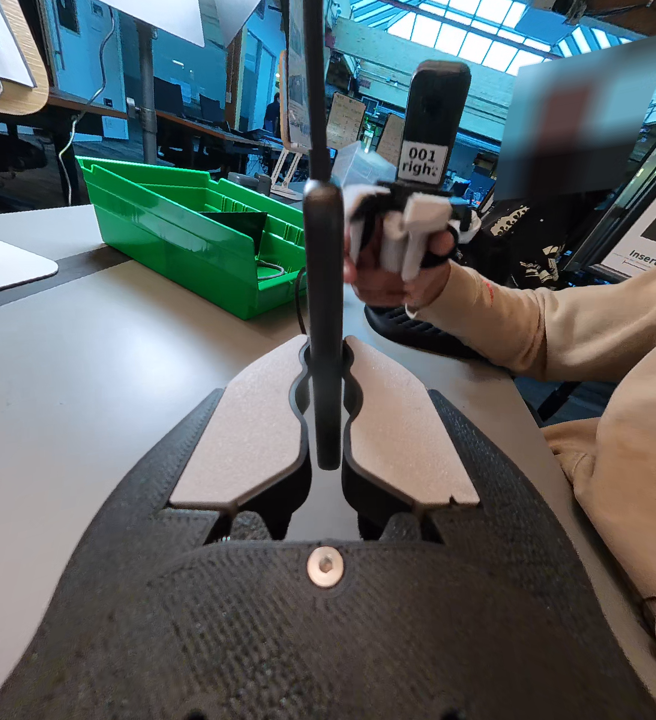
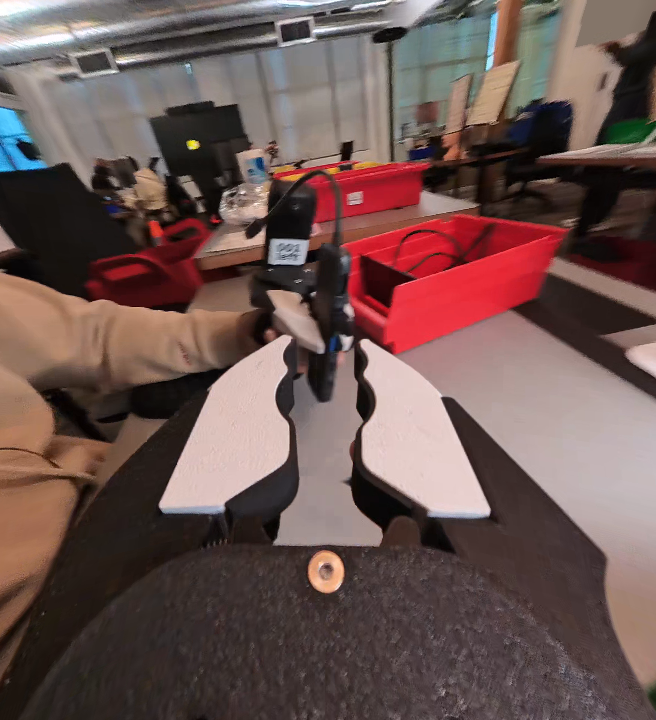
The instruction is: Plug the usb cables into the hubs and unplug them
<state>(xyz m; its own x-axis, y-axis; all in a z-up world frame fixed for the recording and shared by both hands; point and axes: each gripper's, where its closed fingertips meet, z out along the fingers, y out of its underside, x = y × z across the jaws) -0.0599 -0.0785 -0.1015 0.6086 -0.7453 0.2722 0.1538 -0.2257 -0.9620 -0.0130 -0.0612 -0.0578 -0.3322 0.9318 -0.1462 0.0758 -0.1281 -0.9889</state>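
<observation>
Progress: early, as I judge it. My left tool (image 1: pixel 324 364) is closed on the hub (image 1: pixel 323 311), a slim dark bar held upright above the desk (image 1: pixel 84 389), its lower end hanging just past the pads and its own lead (image 1: pixel 312 78) rising from the top end out of view. My right tool (image 2: pixel 324 366) stands with its fingers apart and nothing between them; it faces the hub from close by, the gap lined up roughly with the bar's lower end but not around it.

In the right wrist view the left tool (image 2: pixel 303 323) shows farther off, pinching the hub (image 2: pixel 328 311) about mid-length. Blue and white marks sit on the hub's side near the lower end; motion blur keeps me from telling whether they are ports or plugs, so I cannot say if any cable is already seated.

Remaining, by my reading: fetch a cable, seat its plug in a port, then pull it free again. Black cables (image 2: pixel 435 249) lie in the red bin (image 2: pixel 455 288) beyond the hub; a grey cord (image 1: pixel 269 269) lies in the green bin (image 1: pixel 186 241).

Hub appearance: matt, dark grey to black, rounded at both ends, narrow edge toward the left camera. It looks rigid and light, and the pads hold it squarely.
</observation>
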